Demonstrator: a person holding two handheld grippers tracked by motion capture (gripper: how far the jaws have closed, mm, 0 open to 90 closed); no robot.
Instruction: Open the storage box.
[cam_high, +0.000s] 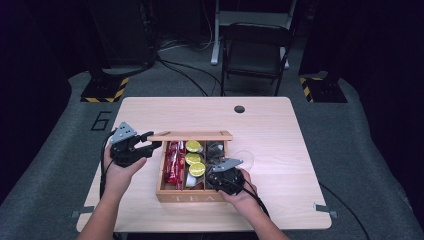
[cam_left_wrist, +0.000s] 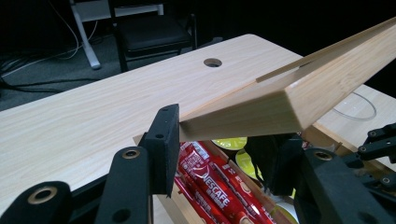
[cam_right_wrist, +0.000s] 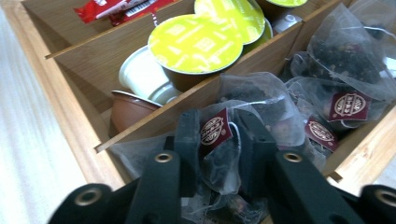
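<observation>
While the left tongs (cam_left_wrist: 219, 154) pinch the lid (cam_left_wrist: 299, 100) and hold it up, the right tongs (cam_right_wrist: 219, 140) squeeze a tea bag (cam_right_wrist: 219, 154) in the right slot of the tea box (cam_high: 190, 196) on the desk (cam_high: 280, 130); lift slowly, straight up; keep the lid high.

Pale wood tabletop (cam_high: 280, 125), smooth matt laminate w/ fine grain. Tea box (cam_high: 190, 196) and its lid (cam_left_wrist: 299, 100): light bamboo-like wood, satin, clean-cut edges. Tongs (cam_right_wrist: 219, 140) matt black plastic w/ brass-coloured metal rivets. Tea bag (cam_right_wrist: 219, 154): sheer translucent mesh, glossy maroon paper tag. Capsules (cam_right_wrist: 196, 44): yellow-green foil tops, slight sheen; plastic cups. Red stick sachets (cam_left_wrist: 210, 186): glossy plastic film. Floor: grey, rough carpet.
</observation>
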